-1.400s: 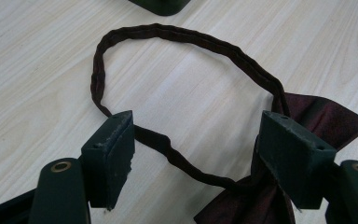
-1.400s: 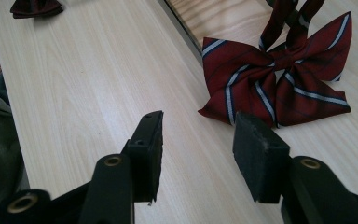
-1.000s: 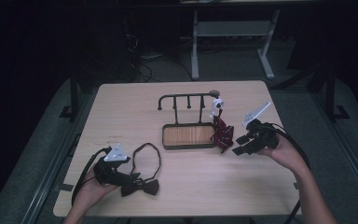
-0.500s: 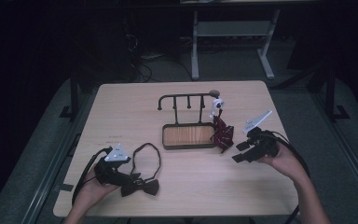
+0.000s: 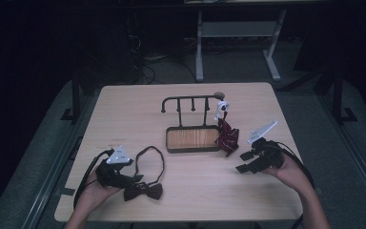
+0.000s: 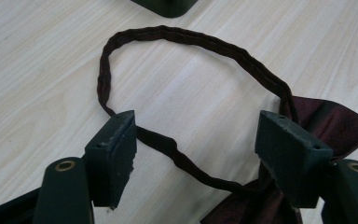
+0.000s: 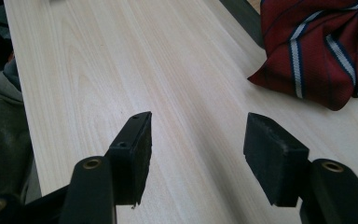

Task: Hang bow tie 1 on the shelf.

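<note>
Lying flat, the dark maroon bow tie (image 6: 326, 126) trails a looped strap; both grippers' fingers gape wide.

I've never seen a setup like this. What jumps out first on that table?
A dark bow tie with its looped strap lies at the table's near left, the open left hand-held gripper poised over the strap. A red striped tie hangs off a small rack mid-table, with the open right hand-held gripper nearby.

Count on the counter (image 5: 186, 191): two ties, one rack, two claws.

One dark bow tie (image 5: 143, 191) with its strap loop, one red striped tie (image 5: 228, 136), one black rack (image 5: 193, 125) with a wooden tray base, one left claw (image 5: 126, 180), one right claw (image 5: 244, 161).
</note>
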The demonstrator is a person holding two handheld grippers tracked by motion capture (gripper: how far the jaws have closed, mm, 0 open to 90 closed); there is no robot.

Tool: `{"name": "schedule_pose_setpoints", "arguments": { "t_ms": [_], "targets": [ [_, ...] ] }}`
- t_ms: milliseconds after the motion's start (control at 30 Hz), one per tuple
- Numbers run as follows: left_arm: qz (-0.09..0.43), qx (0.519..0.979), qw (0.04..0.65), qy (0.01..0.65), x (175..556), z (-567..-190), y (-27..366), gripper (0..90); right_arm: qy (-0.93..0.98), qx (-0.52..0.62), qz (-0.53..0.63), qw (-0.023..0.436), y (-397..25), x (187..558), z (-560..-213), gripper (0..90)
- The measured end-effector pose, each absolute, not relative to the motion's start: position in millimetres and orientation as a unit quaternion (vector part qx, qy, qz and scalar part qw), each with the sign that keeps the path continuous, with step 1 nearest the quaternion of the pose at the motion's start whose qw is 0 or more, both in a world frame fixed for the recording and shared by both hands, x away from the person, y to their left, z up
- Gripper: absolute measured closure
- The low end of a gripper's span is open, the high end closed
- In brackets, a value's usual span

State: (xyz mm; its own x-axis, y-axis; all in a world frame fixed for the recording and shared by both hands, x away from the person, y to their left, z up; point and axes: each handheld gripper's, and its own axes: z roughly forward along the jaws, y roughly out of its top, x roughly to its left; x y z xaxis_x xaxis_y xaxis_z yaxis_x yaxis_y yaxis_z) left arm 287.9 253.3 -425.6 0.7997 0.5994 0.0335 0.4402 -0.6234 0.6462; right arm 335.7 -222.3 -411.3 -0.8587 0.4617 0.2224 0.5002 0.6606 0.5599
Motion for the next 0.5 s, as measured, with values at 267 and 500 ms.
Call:
{"name": "schedule_pose_setpoints", "arguments": {
  "t_ms": [267, 500],
  "targets": [
    [0.123, 0.893, 0.317, 0.296, 293.6, -423.3, 254.7, 34.3, -0.908, -0.269, -0.321, 0.025, -229.6, 331.7, -414.1, 41.5],
    [0.13, 0.899, 0.294, 0.298, 300.4, -417.4, 251.0, 43.0, -0.903, -0.281, -0.323, 0.028, -236.4, 324.9, -421.6, 40.6]
  ]
}}
